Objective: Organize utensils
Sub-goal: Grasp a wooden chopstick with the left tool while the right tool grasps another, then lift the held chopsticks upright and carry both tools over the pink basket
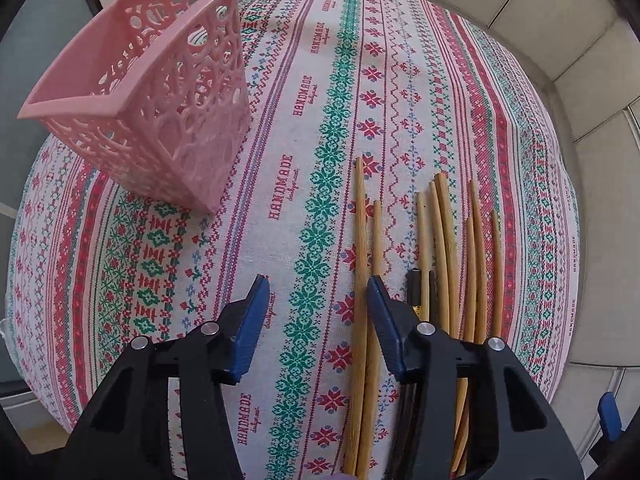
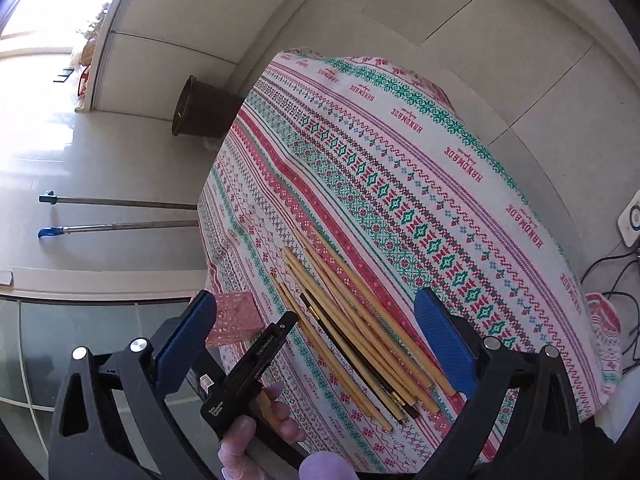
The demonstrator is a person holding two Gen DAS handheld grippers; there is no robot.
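Cloth-covered counter [image 1: 304, 128] is carrying a light, rigid pink basket [image 1: 160, 92] standing well apart from the wooden chopsticks [image 1: 362, 280]: thin, stiff, smooth, likely rolling, best pinched mid-length. Left gripper [image 1: 318, 292] is straddling one pair, not yet clenched; right gripper [image 2: 316, 320] is gaping empty.

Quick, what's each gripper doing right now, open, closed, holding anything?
Left gripper: open, two bamboo chopsticks between its jaws, not gripped.
Right gripper: open, empty.
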